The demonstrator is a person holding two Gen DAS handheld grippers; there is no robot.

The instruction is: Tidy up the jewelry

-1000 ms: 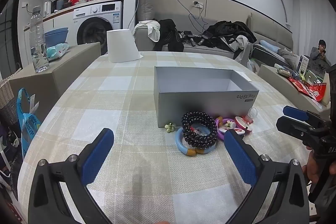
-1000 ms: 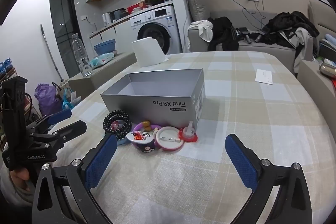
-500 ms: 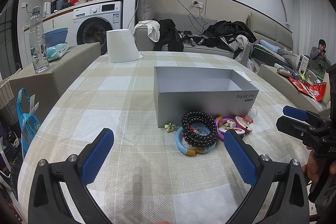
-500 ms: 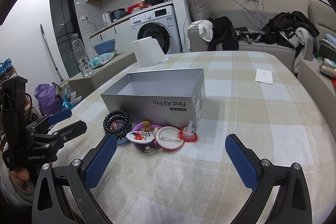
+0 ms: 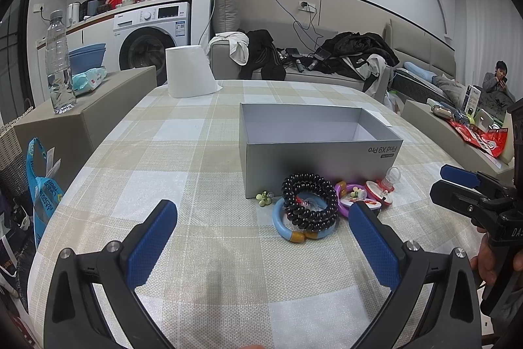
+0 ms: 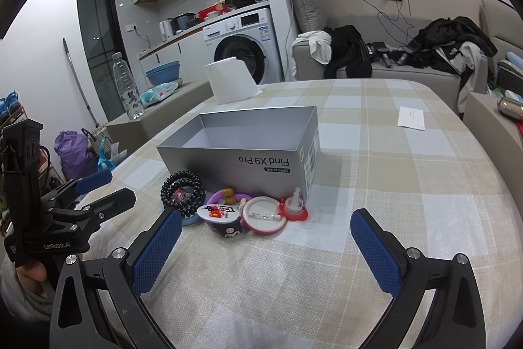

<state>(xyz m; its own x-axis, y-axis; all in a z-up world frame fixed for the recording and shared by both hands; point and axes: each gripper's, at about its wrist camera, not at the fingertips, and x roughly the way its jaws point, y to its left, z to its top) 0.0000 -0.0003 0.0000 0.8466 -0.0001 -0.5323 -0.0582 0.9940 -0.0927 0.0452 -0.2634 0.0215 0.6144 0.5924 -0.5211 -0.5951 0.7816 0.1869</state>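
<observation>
An open grey box stands on the checked table, empty inside. In front of it lies a heap of jewelry: a black bead bracelet on a blue and orange bangle, a small green flower clip, a purple ring, a cartoon-face piece and round pink and red pieces. My left gripper is open and empty, just short of the heap. My right gripper is open and empty, near the heap's right side.
A white paper roll stands at the table's far side. A white card lies on the cloth to the right. A water bottle stands on a low side cabinet at left. A sofa with clothes is behind the table.
</observation>
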